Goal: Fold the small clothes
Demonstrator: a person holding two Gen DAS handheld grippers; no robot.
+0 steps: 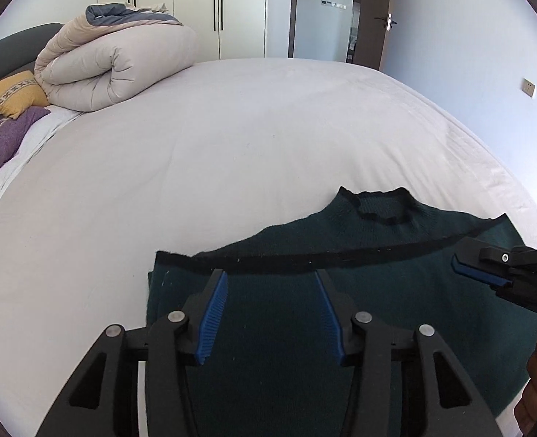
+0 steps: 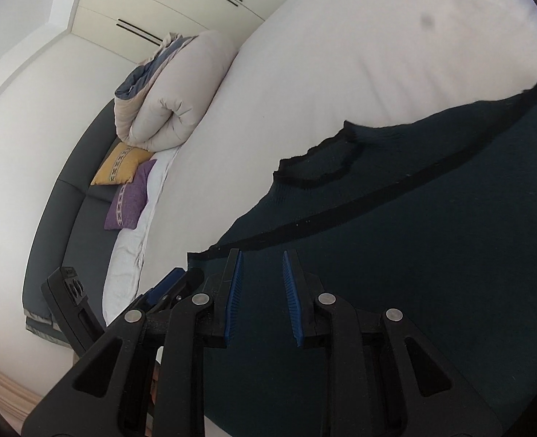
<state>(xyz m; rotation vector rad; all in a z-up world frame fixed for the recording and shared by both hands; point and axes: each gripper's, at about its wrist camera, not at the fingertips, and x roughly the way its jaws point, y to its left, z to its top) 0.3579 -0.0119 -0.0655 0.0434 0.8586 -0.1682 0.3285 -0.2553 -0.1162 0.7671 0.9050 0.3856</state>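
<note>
I'm looking at a dark green sweater lying on the near part of the white bed, folded once so a black-trimmed hem band runs across it, with the black-edged neck opening showing beyond that band.

In the left wrist view, I'm holding the left gripper just over the sweater with its blue-padded fingers spread wide apart and nothing between them. At the right edge the right gripper is coming in from the side; from here I cannot tell how its fingers stand. This view is also giving me the rolled duvet, a yellow pillow and a purple pillow at the far left, the wardrobe and a door behind.

The right wrist view is tilted. It is showing the left gripper low on the left, and the right gripper with its fingers parted, empty, over the sweater. Only here am I seeing the dark headboard.
</note>
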